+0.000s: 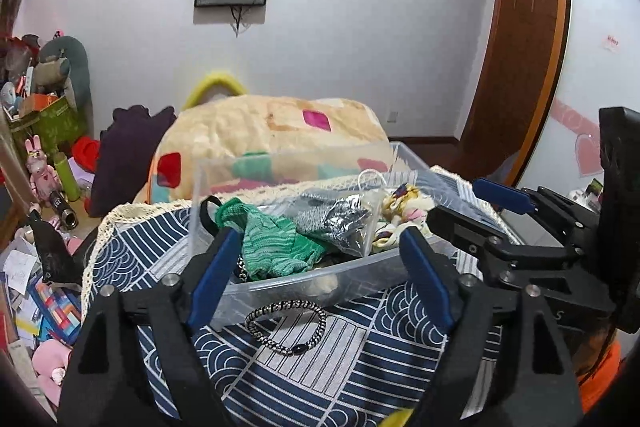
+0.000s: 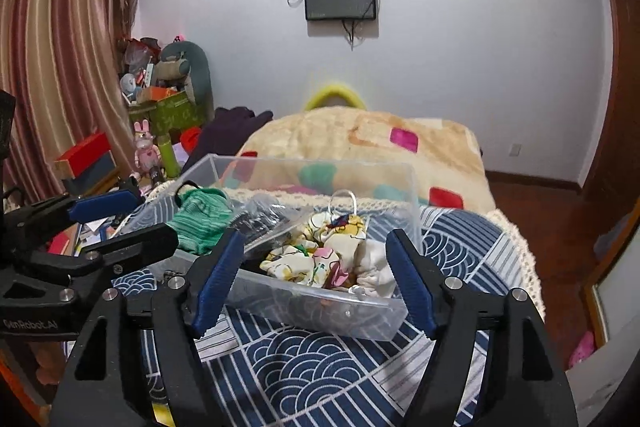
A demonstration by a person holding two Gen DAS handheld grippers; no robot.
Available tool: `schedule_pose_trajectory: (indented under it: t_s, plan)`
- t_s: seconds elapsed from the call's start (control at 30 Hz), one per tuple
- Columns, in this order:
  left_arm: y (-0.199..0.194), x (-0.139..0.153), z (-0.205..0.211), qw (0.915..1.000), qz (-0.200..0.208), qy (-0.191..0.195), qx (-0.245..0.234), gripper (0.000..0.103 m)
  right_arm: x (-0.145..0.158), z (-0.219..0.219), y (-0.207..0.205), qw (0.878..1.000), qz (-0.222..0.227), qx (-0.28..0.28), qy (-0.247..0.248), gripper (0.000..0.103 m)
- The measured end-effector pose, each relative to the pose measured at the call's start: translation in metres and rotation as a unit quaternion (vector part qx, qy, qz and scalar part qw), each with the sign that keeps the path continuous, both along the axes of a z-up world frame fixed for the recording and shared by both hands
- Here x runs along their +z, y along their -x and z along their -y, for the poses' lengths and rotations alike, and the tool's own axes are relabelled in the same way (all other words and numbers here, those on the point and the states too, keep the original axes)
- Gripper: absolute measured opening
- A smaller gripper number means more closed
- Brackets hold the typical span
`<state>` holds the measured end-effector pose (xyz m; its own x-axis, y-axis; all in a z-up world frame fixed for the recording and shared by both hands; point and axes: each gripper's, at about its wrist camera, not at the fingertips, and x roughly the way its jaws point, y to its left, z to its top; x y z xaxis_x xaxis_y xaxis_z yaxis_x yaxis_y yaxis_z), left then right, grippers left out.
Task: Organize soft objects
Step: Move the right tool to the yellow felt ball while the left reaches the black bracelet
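Observation:
A clear plastic box [image 1: 320,277] [image 2: 320,315] stands on a blue wave-patterned cloth [image 1: 320,363] [image 2: 312,367]. It holds a green knit piece [image 1: 276,243] [image 2: 200,219], a grey item in a clear bag [image 1: 340,223] [image 2: 264,219] and a cream printed cloth [image 1: 404,211] [image 2: 328,255]. A black-and-white braided band [image 1: 286,323] lies on the cloth in front of the box. My left gripper [image 1: 320,267] is open and empty just before the box. My right gripper [image 2: 316,275] is open and empty at the box's near side.
Behind the box lies a cream blanket with coloured patches [image 1: 272,135] [image 2: 380,147]. Toys, boxes and papers clutter the floor at the left [image 1: 44,187] [image 2: 156,115]. A wooden door [image 1: 520,67] stands at the right.

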<state>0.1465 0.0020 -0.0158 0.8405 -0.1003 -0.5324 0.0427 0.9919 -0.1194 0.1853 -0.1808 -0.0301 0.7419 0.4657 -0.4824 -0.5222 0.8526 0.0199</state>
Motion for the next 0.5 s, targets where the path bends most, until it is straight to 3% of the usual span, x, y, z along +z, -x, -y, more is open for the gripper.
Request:
schedule_pose_trajectory:
  t_s: [0.2,0.3,0.5]
  plan:
    - [0.021,0.012,-0.007,0.9999,0.016,0.002,0.006,0.084,0.014,0.003,0.024,0.999,0.034,0.009,-0.002,0.077]
    - [0.035,0.015,-0.012,0.9997,0.023,0.001,0.012,0.09,0.018,0.003,0.038,0.999,0.049,0.014,-0.004,0.079]
    - [0.07,0.016,-0.021,0.9983,0.046,-0.007,0.034,0.094,0.011,0.001,0.055,0.999,0.044,0.029,-0.003,0.079]
